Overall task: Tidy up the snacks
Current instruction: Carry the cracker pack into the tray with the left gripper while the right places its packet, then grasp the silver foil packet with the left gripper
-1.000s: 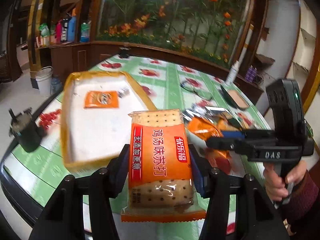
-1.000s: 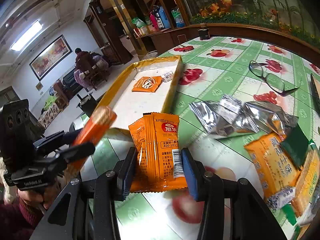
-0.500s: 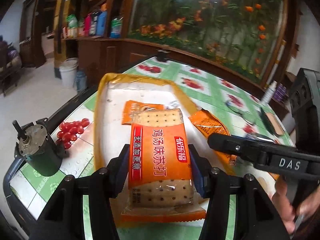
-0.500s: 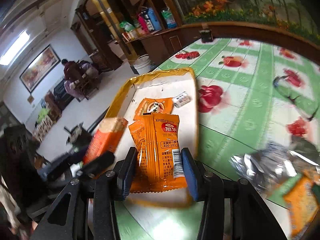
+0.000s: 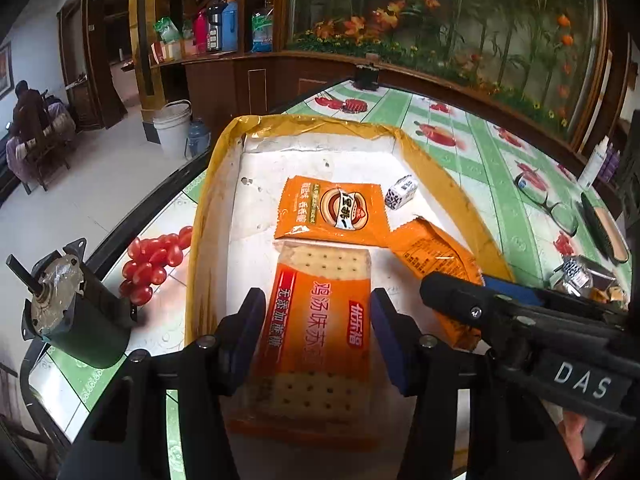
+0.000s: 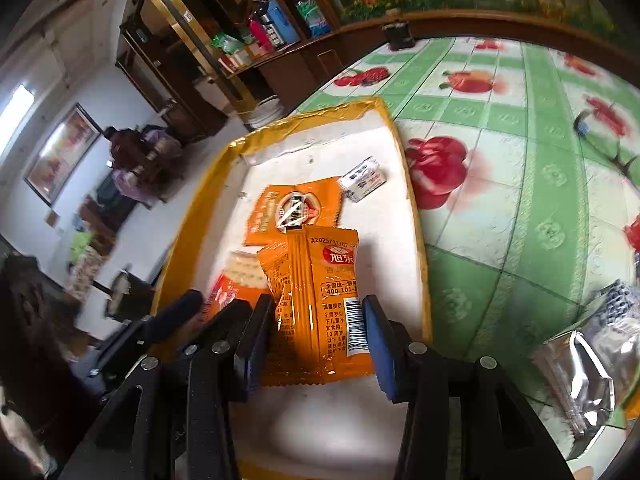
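My left gripper (image 5: 318,332) is shut on an orange cracker pack (image 5: 320,328) and holds it over the near end of the yellow-rimmed white tray (image 5: 216,184). My right gripper (image 6: 316,340) is shut on an orange snack packet (image 6: 320,300), also over the tray (image 6: 404,160), just right of the left gripper. That packet shows in the left wrist view (image 5: 432,252). In the tray lie a flat orange snack packet (image 5: 332,210) and a small black-and-white wrapped candy (image 5: 400,196).
A small motor (image 5: 68,312) stands on the table's left edge. Silver foil snack bags (image 6: 592,360) lie on the green fruit-print tablecloth (image 6: 520,200) to the right. Glasses (image 5: 548,200) and a dark case (image 5: 604,228) lie at the far right.
Both grippers have moved left and forward with their snacks, from over the snack pile to over the tray. The tray now fills the middle of both views.
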The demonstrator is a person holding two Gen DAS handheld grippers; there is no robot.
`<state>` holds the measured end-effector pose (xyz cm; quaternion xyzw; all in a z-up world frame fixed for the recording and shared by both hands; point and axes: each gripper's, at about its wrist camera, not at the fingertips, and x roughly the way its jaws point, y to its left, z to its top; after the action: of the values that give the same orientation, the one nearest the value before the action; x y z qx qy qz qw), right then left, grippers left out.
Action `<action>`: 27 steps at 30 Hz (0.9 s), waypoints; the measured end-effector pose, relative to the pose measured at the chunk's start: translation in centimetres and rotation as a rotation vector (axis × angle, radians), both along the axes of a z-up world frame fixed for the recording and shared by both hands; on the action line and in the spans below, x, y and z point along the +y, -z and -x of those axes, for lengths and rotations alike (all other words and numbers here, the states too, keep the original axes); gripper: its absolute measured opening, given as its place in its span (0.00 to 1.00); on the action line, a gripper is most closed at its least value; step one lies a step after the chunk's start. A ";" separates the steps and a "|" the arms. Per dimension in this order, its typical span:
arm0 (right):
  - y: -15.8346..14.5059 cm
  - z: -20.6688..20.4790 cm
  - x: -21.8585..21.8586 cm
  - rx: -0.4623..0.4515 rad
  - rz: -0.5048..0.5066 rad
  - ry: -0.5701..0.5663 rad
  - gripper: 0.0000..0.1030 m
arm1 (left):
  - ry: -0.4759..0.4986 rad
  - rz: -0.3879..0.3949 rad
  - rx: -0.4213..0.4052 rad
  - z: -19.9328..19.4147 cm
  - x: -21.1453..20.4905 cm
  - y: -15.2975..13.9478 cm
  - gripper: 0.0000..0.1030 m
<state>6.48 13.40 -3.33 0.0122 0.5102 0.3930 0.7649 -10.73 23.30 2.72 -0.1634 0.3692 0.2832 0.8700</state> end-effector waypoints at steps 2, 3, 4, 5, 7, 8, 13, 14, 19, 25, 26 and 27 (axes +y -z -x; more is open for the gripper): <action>0.1 -0.1 -0.1 -0.005 -0.001 -0.005 0.48 | 0.002 -0.002 0.014 0.2 -0.1 0.0 0.51; 0.1 -0.1 -0.2 -0.002 -0.004 -0.009 0.48 | 0.007 -0.006 0.024 0.3 -0.4 0.0 0.51; 0.1 0.0 -0.2 -0.007 0.002 -0.011 0.48 | 0.010 -0.008 0.030 0.4 -0.6 0.0 0.51; 0.1 0.2 -0.2 -0.017 0.011 -0.013 0.48 | 0.014 -0.006 0.037 0.5 -0.8 0.0 0.51; 0.1 0.8 -0.3 -0.040 0.033 -0.017 0.48 | 0.020 -0.010 0.046 0.9 -1.2 0.1 0.51; 0.0 1.1 -0.5 -0.044 0.037 -0.023 0.48 | 0.023 -0.011 0.048 1.0 -1.4 0.1 0.51; -0.2 2.6 -1.4 -0.054 0.062 -0.048 0.48 | 0.036 -0.050 0.069 2.1 -3.0 0.2 0.52; -0.2 2.9 -1.5 -0.058 0.069 -0.052 0.48 | 0.035 -0.058 0.073 2.3 -3.2 0.1 0.52; -0.4 3.7 -2.1 -0.022 0.073 -0.071 0.50 | 0.040 -0.047 0.075 2.8 -3.3 -0.1 0.52; -1.9 4.7 -2.5 -0.053 0.026 -0.089 0.63 | 0.049 -0.043 0.044 3.5 -3.6 -0.3 0.54; -2.3 4.9 -2.6 -0.067 0.025 -0.085 0.63 | 0.046 -0.042 0.037 3.6 -3.6 -0.3 0.54; -2.8 5.0 -3.0 -0.080 0.014 -0.079 0.63 | 0.044 -0.042 0.031 3.7 -3.7 -0.4 0.55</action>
<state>1.44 10.39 -0.57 -0.0292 0.4819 0.4195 0.7687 -14.48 19.63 3.09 -0.1323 0.3800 0.2742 0.8735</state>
